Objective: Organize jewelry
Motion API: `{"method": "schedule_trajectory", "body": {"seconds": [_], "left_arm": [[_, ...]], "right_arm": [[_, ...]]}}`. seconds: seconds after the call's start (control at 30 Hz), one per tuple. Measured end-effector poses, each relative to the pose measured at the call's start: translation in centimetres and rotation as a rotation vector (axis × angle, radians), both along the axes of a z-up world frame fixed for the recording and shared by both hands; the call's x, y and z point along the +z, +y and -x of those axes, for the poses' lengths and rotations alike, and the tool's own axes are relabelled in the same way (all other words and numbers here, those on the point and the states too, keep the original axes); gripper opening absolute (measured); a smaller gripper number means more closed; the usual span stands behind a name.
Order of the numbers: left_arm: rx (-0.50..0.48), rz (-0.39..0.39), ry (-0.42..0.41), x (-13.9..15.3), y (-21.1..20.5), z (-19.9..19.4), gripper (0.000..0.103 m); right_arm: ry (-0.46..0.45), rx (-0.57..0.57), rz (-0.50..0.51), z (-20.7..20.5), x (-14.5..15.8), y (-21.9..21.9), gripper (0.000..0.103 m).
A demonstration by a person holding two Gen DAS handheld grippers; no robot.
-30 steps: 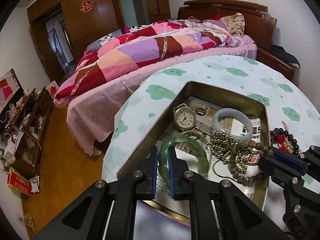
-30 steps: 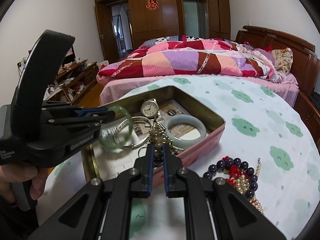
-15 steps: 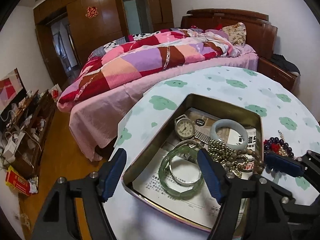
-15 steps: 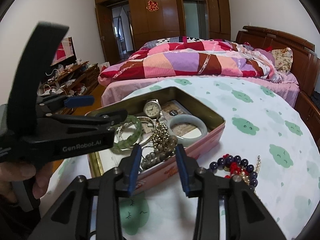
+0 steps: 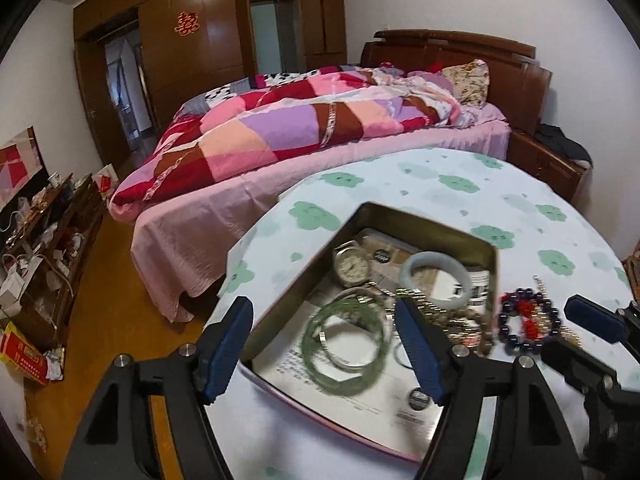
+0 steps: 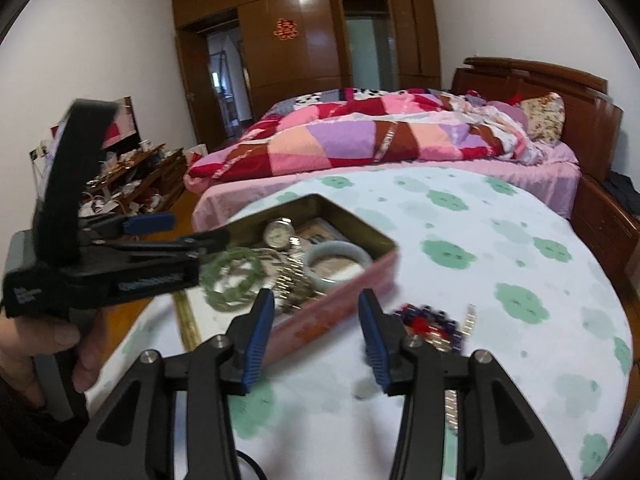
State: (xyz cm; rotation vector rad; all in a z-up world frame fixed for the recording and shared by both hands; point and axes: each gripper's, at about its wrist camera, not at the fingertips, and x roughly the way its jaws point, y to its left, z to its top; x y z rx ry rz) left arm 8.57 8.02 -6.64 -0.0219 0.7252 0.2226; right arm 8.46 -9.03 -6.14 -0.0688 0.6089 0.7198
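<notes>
A pink tin box (image 5: 424, 226) (image 6: 340, 316) sits on the round table. Inside it lie a green jade bangle (image 5: 344, 350) (image 6: 232, 276), a watch (image 5: 352, 266) (image 6: 279, 234), a pale bangle (image 5: 436, 276) (image 6: 336, 252) and a bead strand (image 5: 460, 324). A dark bead bracelet with red beads (image 5: 528, 320) (image 6: 428, 322) lies on the cloth right of the box. My left gripper (image 5: 324, 344) is open and empty over the box's near end. My right gripper (image 6: 316, 336) is open and empty, just in front of the box's pink side.
The table wears a white cloth with green clouds (image 6: 500, 240). A bed with a patchwork quilt (image 5: 304, 128) stands behind it. A cluttered low shelf (image 5: 44, 248) lines the left wall. A hand (image 6: 60, 344) holds the left gripper at the table's left edge.
My left gripper opened, let go of the green bangle in the box and pulled back. My right gripper opened, released the bead strand in the box and drew back.
</notes>
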Motion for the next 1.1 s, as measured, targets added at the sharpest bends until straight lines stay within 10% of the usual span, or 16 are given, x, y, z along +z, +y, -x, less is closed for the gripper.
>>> {"method": "schedule_trajectory", "body": {"seconds": [0.4,0.9,1.1], "left_arm": [[-0.178,-0.037,-0.003,1.1,-6.1,0.1,0.073],[-0.421,-0.102,0.048,-1.1,-14.5,-0.4,0.073],[-0.519,-0.115,0.118,-3.5,-17.1,-1.5,0.049]], "right_arm": [[0.161,-0.256,0.051,-3.2,-4.2,-8.5,0.047],[0.206,-0.222,0.034,-3.1,-5.2,-10.4,0.038],[0.207,-0.2,0.052,-3.0,-5.2,-10.1,0.038]]}}
